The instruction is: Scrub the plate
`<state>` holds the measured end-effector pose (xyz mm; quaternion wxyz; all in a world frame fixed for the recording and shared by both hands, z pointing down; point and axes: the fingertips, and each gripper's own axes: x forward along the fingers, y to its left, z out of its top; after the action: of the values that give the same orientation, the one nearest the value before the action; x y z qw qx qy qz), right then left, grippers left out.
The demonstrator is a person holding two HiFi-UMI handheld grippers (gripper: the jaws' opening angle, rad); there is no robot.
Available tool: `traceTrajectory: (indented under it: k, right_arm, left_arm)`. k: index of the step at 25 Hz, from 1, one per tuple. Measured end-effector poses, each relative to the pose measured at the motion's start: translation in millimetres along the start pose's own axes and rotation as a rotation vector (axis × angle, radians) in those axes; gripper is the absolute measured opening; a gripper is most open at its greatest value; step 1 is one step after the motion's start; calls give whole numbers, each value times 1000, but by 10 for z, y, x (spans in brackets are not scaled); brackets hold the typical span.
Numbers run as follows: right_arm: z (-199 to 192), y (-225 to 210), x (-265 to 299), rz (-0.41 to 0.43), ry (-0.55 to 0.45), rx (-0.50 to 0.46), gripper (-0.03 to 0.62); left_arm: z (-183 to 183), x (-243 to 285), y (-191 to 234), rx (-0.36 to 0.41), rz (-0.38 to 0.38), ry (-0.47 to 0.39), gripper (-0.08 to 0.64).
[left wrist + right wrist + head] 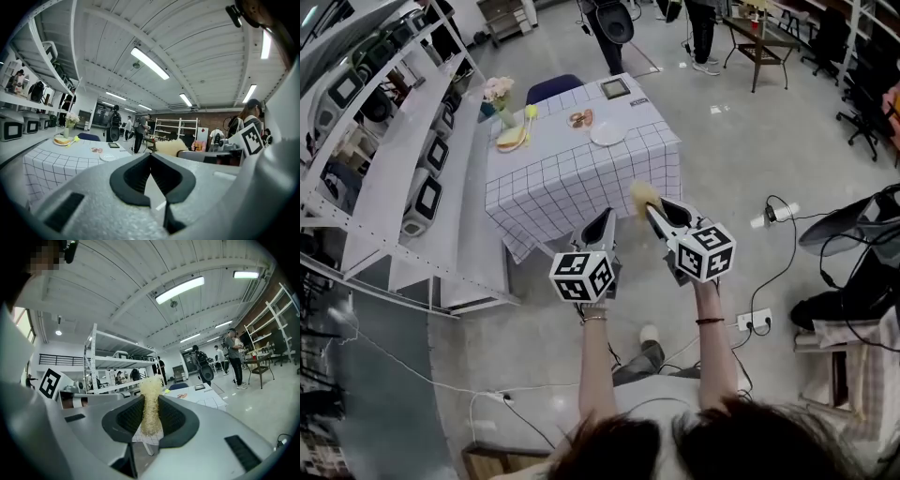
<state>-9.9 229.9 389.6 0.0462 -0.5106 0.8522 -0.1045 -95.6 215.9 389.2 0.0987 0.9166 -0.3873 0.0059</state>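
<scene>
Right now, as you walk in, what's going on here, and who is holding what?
A person stands on the floor a little way back from the table, with a gripper in each hand. The right gripper is shut on a yellow fibrous scrubber. The left gripper has its jaws together with nothing between them. The white plate lies on the checked cloth near the table's far end, well clear of both grippers, so the scrubbing has not yet begun.

The left gripper (607, 217) and right gripper (659, 208) are covering the hands holding them; the right one's jaws are hiding most of the yellow scrubber (643, 195); at the plate's (607, 135) ten o'clock a pinkish item (580, 119) is looking too small to name; the top edge is cutting off a person (703, 33).
</scene>
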Motion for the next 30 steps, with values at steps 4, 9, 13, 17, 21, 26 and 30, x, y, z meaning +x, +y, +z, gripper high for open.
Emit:
traceTrajectory:
  k: [4,9,13,17,21,26,30]
  right_arm:
    - [-10,-34,289,1,20,-8,80]
    - [-3,-139,534,-21,26,-10,80]
    - [-32,-226,694,-38,32,-5,80]
    - [-31,-306,808,-49,25,7,80]
    - [-32,-382,855,-60,18,17,80]
    - [-1,-474,895,-62,19,12,80]
    - [0,-555,913,-65,18,12,80]
  left_arm:
    - [34,137,289,-25,-1,-7,11]
    - [47,308,497,-40,-22,-5,11]
    - [14,437,635,-40,-38,12,11]
    - [2,529,735,-39,-46,20,11]
    - [-15,608,769,-34,-55,29,11]
    - [-6,707,790,-38,-58,27,11]
    - [1,795,778,-36,-64,24,11]
